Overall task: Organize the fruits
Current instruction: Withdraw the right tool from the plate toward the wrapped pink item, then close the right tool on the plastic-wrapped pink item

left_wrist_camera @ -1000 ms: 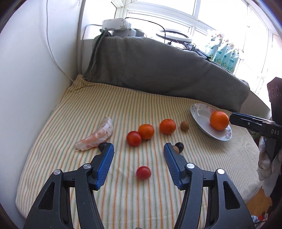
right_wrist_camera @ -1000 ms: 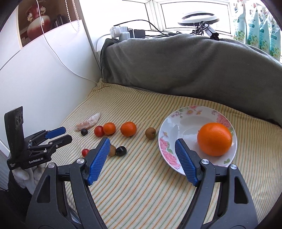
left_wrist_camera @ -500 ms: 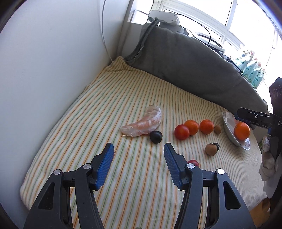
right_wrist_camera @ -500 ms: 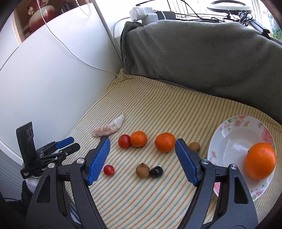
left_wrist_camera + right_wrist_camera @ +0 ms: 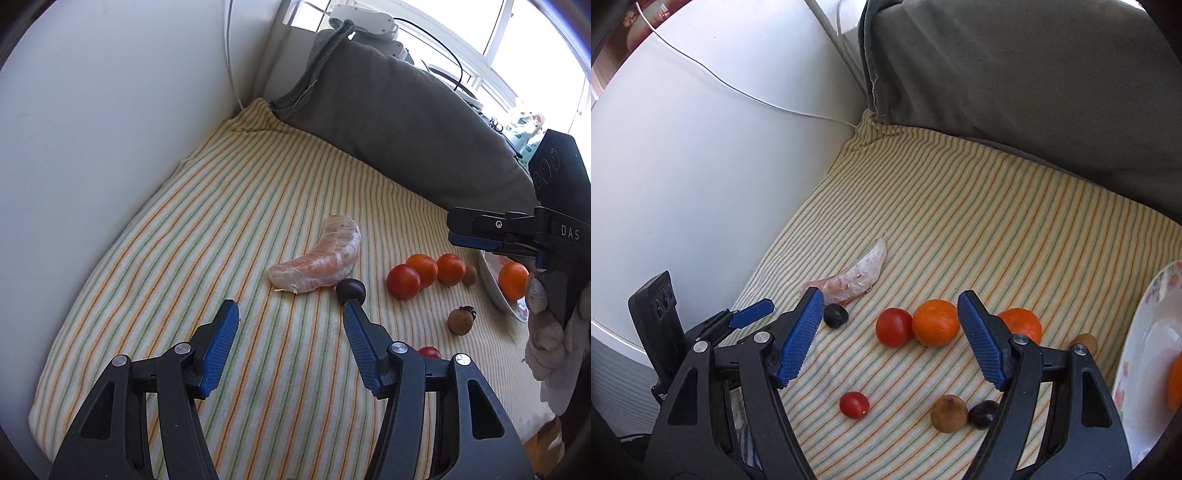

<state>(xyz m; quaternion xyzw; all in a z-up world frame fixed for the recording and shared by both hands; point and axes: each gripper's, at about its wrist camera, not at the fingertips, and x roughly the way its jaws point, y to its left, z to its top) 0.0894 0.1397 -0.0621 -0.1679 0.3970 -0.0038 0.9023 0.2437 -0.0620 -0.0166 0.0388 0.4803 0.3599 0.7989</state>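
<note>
Left wrist view shows your left claw (image 5: 290,315) half-open and empty near the peeled segment (image 5: 317,256), your right claw (image 5: 890,306) wide, empty above the tomato (image 5: 894,327).

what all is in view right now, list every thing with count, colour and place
peeled citrus segment: 1, pale pink, far left on striped cloth
small dark fruits: 2, blackish, one beside segment, one by brown fruit
round tomatoes: 2, red, larger in the row, smaller nearer
mandarins: 2, orange, middle row
small brown fruits: 2, one near, one by plate
floral plate: 1, white, right, holding one orange
grey cushion: 1, behind
left hand-held gripper: black, blue pads, open
right hand-held gripper: same, open
</note>
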